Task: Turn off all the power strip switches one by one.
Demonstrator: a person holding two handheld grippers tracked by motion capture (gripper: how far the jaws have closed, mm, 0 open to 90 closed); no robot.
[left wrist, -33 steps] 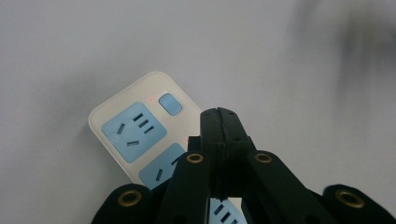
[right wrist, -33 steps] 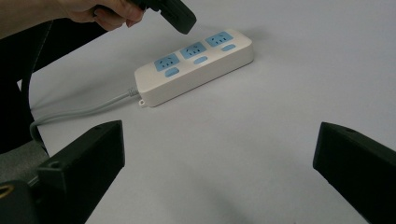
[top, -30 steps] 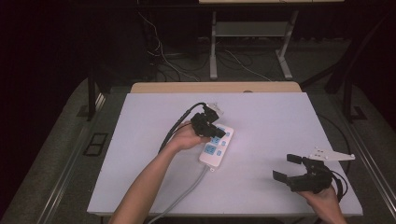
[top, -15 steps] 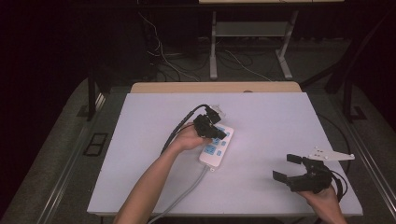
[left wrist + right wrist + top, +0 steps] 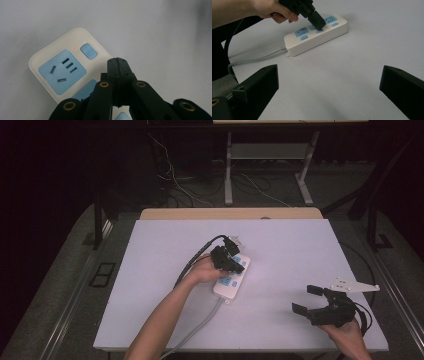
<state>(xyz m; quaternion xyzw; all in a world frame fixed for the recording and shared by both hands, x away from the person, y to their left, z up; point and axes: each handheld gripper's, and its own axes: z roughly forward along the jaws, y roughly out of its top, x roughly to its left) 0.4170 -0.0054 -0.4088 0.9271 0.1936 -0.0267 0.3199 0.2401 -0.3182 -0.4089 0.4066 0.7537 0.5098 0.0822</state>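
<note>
- High view shows a white table (image 5: 280, 245) with a white power strip (image 5: 231, 285) lying near its middle, its grey cord (image 5: 192, 332) trailing back toward the person's edge.
- Left hand (image 5: 202, 271) holds the left gripper (image 5: 239, 266) tilted down over the strip, tips at the middle of its top face; the jaws are pressed together into one blunt point with nothing between them.
- Right gripper (image 5: 309, 299) rests well apart near the table's right front corner, jaws spread wide and empty, aimed toward the strip.
- Left gripper view looks along the closed jaws to the strip's end socket (image 5: 61, 71), the small blue switch (image 5: 88, 51) beside it and a tiny red light (image 5: 74, 47) glowing next to that switch.
- Right gripper view places the joined tips right at one of the blue switches in the middle of the strip (image 5: 320, 31); whether they actually touch it cannot be told.
- Judged from this, the step in hand is pressing a switch with the closed tip: the push should go straight down on the centre of the button, since an angled push could slide off onto the socket face or skid the light strip across the smooth table.
- Keeping the jaws tight together gives one firm tip, and a short, gentle press should be enough; the idle right gripper could steady the strip's side if it shifts.
</note>
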